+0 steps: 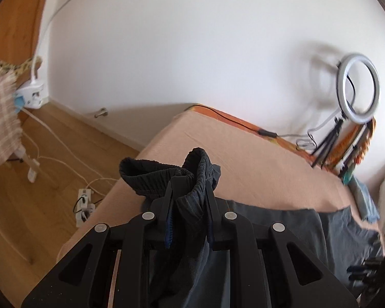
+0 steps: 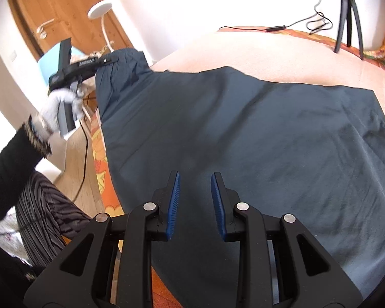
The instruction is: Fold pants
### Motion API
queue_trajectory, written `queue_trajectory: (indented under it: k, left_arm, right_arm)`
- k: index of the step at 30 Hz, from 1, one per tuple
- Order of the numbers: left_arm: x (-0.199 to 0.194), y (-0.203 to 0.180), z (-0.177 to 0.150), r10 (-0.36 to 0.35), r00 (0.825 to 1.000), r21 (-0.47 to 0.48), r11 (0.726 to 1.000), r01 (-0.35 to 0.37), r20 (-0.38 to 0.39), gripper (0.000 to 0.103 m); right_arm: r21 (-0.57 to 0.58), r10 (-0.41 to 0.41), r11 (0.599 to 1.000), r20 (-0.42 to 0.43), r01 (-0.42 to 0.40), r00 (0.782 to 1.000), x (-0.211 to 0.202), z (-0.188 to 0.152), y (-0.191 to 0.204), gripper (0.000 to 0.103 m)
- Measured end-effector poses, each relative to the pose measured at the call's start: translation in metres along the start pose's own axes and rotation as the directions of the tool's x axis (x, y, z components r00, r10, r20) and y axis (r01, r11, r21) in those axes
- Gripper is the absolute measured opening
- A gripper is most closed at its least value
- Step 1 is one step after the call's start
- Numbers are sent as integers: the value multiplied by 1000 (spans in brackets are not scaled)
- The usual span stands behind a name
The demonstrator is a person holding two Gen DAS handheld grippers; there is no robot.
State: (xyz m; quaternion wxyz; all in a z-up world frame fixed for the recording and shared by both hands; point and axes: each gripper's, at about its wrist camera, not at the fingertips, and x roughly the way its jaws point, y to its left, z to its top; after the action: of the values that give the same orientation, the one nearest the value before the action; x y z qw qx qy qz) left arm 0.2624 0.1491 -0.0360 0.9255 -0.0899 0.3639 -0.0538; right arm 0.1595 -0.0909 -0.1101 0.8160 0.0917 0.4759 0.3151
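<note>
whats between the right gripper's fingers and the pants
Nothing: in the right wrist view the right gripper hangs open over the dark pants, with only bare cloth showing between its blue pads.

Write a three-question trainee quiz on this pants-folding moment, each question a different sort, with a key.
1. True or false: the left gripper is clamped on the waistband of the pants.
2. Multiple choice: the right gripper is
A. shut on the pants
B. open above the pants with nothing between its pads
C. holding the tripod
3. Fill in: the pants lie spread on a ____ bedcover.

Key: 1 true; 2 B; 3 peach. In the left wrist view the bunched elastic waistband sits pinched between the fingers and lifted off the bed.
</note>
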Motion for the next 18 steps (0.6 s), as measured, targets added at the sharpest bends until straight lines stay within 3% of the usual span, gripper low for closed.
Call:
queue_trajectory:
  k: [3, 7, 8, 10, 12, 16, 18]
  left_arm:
    - [-2, -44, -12, -21, 1000, 155, 988, 24, -22, 17]
    - [-2, -102, -46, -20, 998, 353, 935, 39, -58, 17]
    - [-2, -115, -57, -22, 997, 398, 916, 48, -70, 17]
    - [-5, -139, -76, -18, 997, 487, 872, 53, -76, 17]
    - [-11, -162, -95, -13, 998, 582, 812, 49, -66, 17]
    - [-20, -190, -120, -22, 998, 698, 714, 54, -55, 17]
    - [-22, -198, -130, -20, 999, 740, 672, 46, -44, 17]
  right_arm:
    - [94, 24, 995, 16, -25, 1000, -4, 7, -13, 27]
    - [195, 118, 974, 14, -118, 993, -1, 28, -23, 27]
    - [205, 150, 967, 12, -150, 989, 3, 35, -22, 27]
    - [246, 212, 947, 8, -208, 977, 12, 49, -21, 38]
    - [305, 261, 919, 6, -250, 965, 22, 57, -23, 60]
    - [416, 372, 849, -33, -326, 928, 54, 66, -27, 61]
    - [470, 393, 821, -52, -325, 918, 71, 68, -30, 62]
